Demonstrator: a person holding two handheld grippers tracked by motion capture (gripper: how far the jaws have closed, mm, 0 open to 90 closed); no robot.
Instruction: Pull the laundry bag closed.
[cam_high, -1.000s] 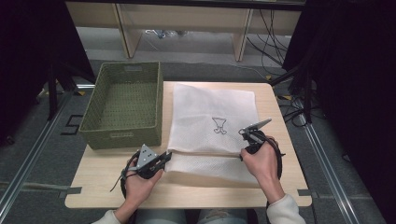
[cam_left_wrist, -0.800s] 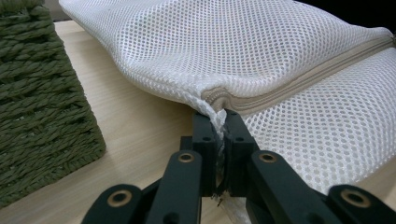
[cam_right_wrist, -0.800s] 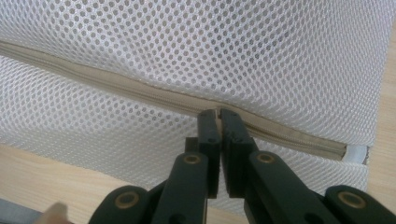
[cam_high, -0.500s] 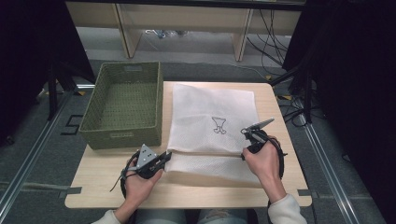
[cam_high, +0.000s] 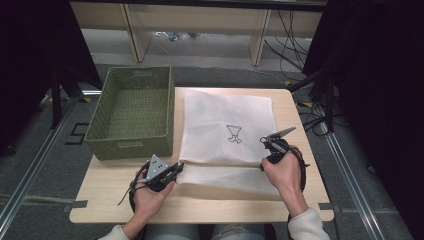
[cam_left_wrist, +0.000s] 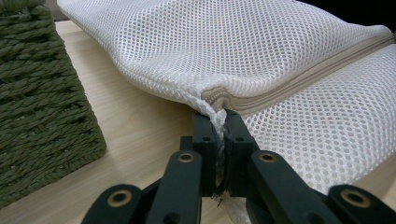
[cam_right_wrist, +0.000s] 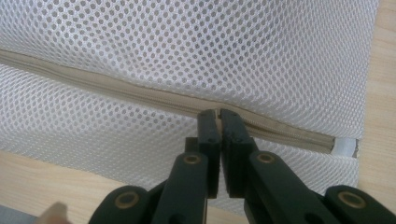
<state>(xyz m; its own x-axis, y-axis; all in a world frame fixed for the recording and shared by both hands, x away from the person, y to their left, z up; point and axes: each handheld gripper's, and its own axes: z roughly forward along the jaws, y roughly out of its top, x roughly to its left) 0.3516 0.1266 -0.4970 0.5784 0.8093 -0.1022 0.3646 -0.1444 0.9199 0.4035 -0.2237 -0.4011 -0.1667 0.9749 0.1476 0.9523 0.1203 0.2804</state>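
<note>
A white mesh bag (cam_high: 227, 120) with a small drawn figure lies flat on the wooden table (cam_high: 110, 192). A beige zipper (cam_right_wrist: 116, 88) runs across its near part. My left gripper (cam_high: 180, 165) is at the bag's near left corner; in the left gripper view its jaws (cam_left_wrist: 220, 116) are shut on the mesh corner (cam_left_wrist: 212, 100) where the zipper ends. My right gripper (cam_high: 262, 160) is at the zipper's right part. Its jaws (cam_right_wrist: 218, 114) are shut right on the zipper line; what they pinch there is hidden by the pads.
A green woven basket (cam_high: 132, 112), with nothing in it, stands on the table's left side, touching the bag's left edge, and shows as a wall (cam_left_wrist: 42, 93) close to my left gripper. Bare wood runs along the near edge. Cables lie on the floor beyond the table.
</note>
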